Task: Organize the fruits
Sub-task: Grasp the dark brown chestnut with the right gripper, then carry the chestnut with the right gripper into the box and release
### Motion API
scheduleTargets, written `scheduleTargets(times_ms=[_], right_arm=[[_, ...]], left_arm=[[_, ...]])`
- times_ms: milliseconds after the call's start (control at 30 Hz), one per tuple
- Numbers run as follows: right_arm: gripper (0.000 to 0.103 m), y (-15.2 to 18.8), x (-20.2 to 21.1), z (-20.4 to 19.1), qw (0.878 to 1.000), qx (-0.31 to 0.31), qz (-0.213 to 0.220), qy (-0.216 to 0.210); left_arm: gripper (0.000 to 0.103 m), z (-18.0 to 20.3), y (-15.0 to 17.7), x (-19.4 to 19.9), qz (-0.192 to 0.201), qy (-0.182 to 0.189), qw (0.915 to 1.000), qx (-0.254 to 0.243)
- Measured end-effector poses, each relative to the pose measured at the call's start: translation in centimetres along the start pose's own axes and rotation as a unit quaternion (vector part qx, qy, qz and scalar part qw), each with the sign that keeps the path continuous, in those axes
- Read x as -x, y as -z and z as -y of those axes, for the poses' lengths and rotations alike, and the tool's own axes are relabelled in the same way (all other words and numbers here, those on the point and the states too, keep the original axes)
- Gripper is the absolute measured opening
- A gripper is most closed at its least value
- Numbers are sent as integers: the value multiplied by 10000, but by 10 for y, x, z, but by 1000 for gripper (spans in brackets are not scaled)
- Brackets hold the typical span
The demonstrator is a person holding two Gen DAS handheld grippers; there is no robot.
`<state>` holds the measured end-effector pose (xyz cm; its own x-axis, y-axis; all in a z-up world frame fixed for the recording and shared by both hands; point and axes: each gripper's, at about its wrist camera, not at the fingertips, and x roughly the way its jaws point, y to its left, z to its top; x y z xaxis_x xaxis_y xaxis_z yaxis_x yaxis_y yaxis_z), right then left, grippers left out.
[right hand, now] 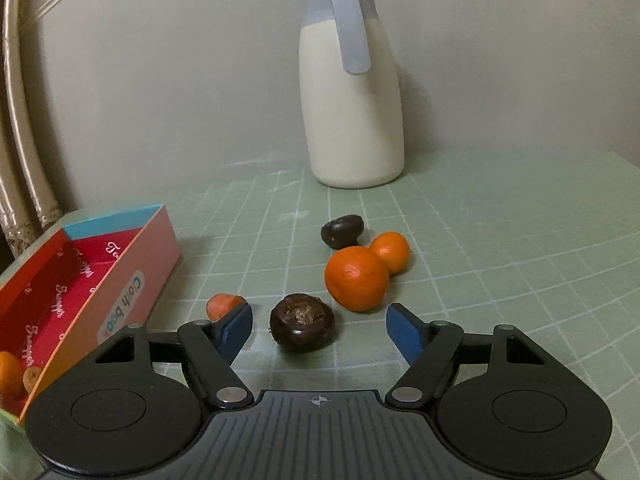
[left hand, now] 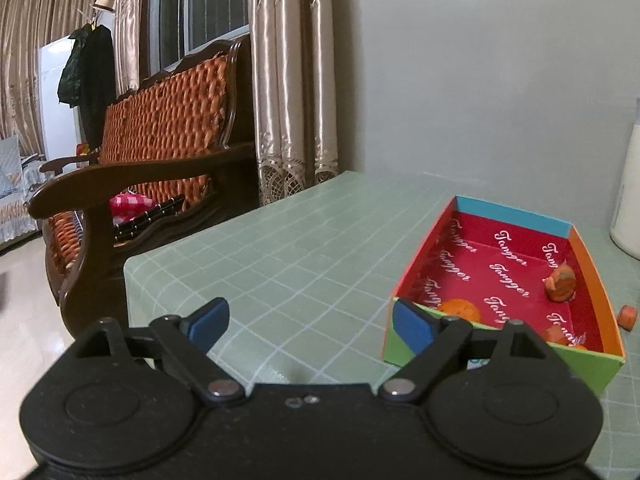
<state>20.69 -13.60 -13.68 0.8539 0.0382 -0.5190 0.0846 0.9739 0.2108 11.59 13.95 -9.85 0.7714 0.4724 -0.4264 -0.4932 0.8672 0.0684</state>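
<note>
1. On the green grid-mat table (right hand: 500,240), everything is placed relative to the red-lined box (right hand: 92,280). Table surface carries all items below.
2. Behind and left of the box in the left wrist view: wooden sofa (left hand: 160,140) with woven orange back, off the table, plus curtains (left hand: 288,80).
3. Cream jug (right hand: 352,108) with grey lid and handle: far right of the box, upright against the wall.
4. Box itself: open top, blue far wall, orange side wall, green near wall. Inside, left wrist view shows an orange fruit (left hand: 460,310) at the near end and a brownish-orange piece (left hand: 562,282) by the orange wall.
5. Left gripper (left hand: 312,326): jaws spread, nothing between them, just left of the box's near corner; right blue pad overlaps the green wall in view, contact unclear.
6. Right gripper (right hand: 320,334): jaws apart, to the right of the box, dark round fruit (right hand: 302,328) sits between the pads, no pad touching it.
7. Large mandarin (right hand: 356,278): right of the box, just beyond the dark fruit.
8. Small mandarin (right hand: 390,252): touching the large one, farther side.
9. Second dark fruit (right hand: 342,231): just behind both mandarins.
10. Small orange piece (right hand: 224,305): on the mat just beside the box's outer wall, partly hidden by the right gripper's left pad.
</note>
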Motion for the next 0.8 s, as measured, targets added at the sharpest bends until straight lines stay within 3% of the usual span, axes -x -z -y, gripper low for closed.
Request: scheduleTargets(times_ms=[100,133,300,567,800], right_arm=[[62,-5,-10,-1,9998,7,-192,-50],[50,-5,-13,-1,9995,-3,-289,-94],[41,-3,-18,-6,9992,197,-330,-106],[39,-3,-3,-6,9992,201,-72,-347],[39,-6,26,-16,9918,198,427,-1192]], left_arm=[[83,-1,1,1,43,-27,10000,-19],[83,-1,1,2,51,-30,10000,-20],[83,-3,2,1,16,-76,10000,-4],[84,-11,2,0,0,-176,9998,108],[84,-22,0,0,-12,-317,9991,298]])
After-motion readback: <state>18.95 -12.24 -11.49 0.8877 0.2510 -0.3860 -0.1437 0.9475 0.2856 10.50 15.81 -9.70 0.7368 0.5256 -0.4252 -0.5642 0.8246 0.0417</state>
